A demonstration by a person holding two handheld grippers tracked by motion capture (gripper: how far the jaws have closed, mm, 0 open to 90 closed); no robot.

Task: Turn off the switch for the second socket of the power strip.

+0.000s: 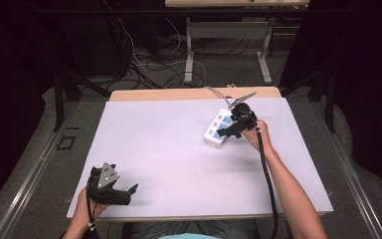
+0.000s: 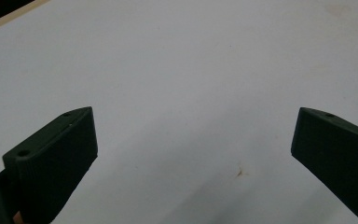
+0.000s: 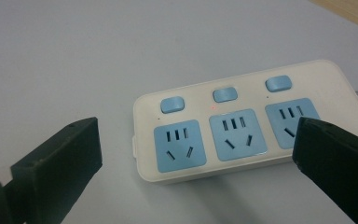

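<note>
White power strip [image 3: 256,119], blue sockets

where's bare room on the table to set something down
The widest bare stretch runs from the table top's left edge to the power strip, ahead of the open left hand-held gripper. It is crowded at the far right, where the open right hand-held gripper hovers at the strip.
</note>
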